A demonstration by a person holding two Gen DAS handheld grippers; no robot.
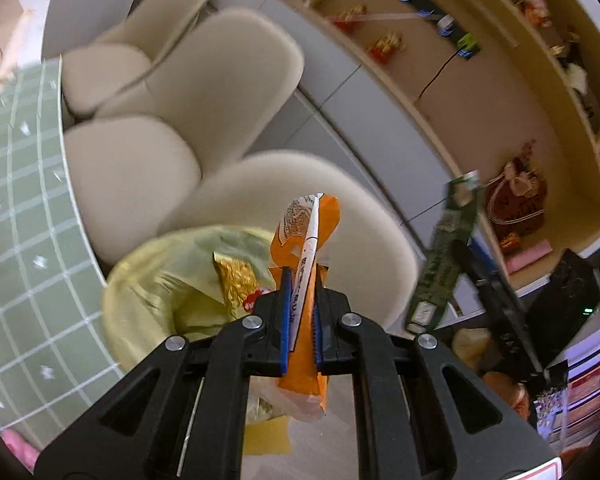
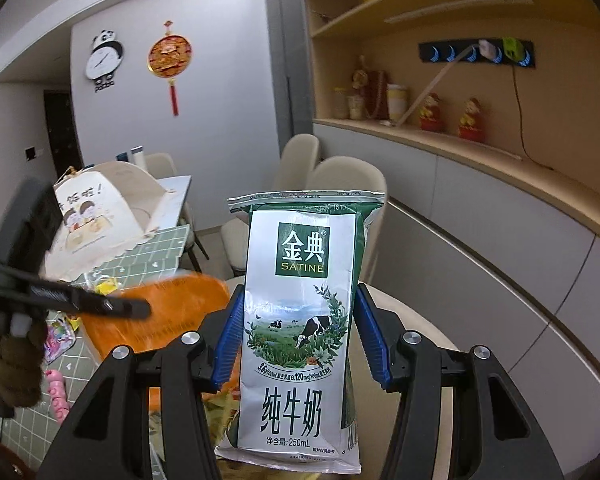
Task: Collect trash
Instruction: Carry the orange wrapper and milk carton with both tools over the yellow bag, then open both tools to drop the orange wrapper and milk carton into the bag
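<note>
My left gripper (image 1: 302, 316) is shut on an orange and white snack wrapper (image 1: 306, 240), pinched edge-on between the blue pads. Just beyond and below it stands a bin lined with a yellow bag (image 1: 172, 276), with a gold wrapper (image 1: 236, 280) inside. My right gripper (image 2: 300, 332) is shut on a green and white Satine milk carton (image 2: 300, 312), held upright across its sides. The carton (image 1: 444, 256) and right gripper appear blurred at the right of the left wrist view. The orange wrapper (image 2: 168, 312) and left gripper show blurred at the left of the right wrist view.
Beige chairs (image 1: 204, 92) stand beside a table with a green checked cloth (image 1: 20, 200). A food cover tent (image 2: 112, 208) and small scraps lie on the table. Grey cabinets and a wooden shelf (image 2: 480, 152) with figurines run along the right wall.
</note>
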